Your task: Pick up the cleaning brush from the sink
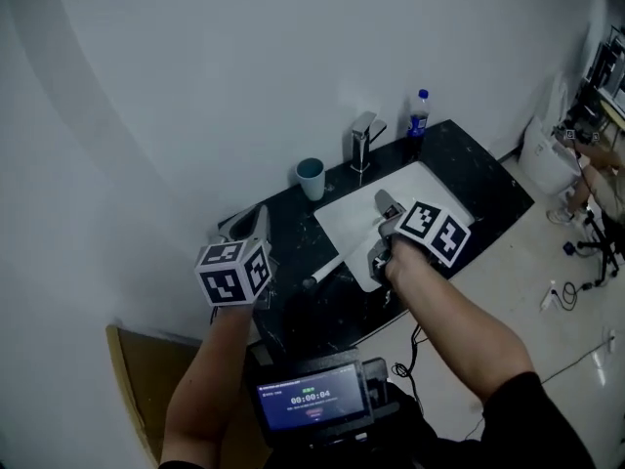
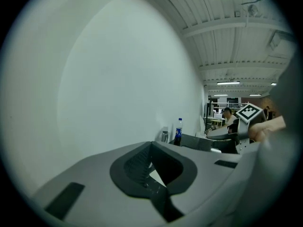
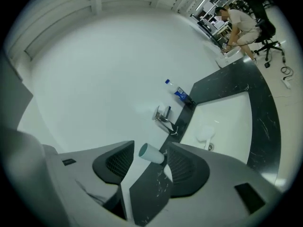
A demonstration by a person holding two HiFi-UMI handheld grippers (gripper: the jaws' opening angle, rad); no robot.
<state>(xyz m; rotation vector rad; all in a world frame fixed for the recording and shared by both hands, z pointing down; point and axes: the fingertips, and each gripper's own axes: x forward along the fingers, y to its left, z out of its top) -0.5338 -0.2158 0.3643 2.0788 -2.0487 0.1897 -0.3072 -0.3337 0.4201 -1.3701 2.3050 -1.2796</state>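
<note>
While the right gripper (image 1: 386,208) hangs over the sink (image 1: 342,218), its jaws stand spread with nothing between the pads (the teal cup (image 3: 150,153) framed in the gap sits well beyond them on the surface (image 1: 479,179)).

Finding: a pale, paddle-shaped item in the basin, taken to be the cleaning brush (image 3: 207,132), lies ahead of these jaws. It is off past the tip of the jaw that shows at the right of the right gripper view, near the drain. Its long axis appears to run from a broad head at the far end to a thin handle at the near end. That puts it roughly along the jaws' own line, not across it, though it shows too small to be firm on this.

The left gripper (image 1: 256,221) is held past the surface's end, close to the wall, jaws pressed together and empty. The brush is well apart from them, off to their right.

Assessment: the right hand is clearly the nearer. The coming move calls for swinging its jaws toward the brush and dipping into the basin.
</note>
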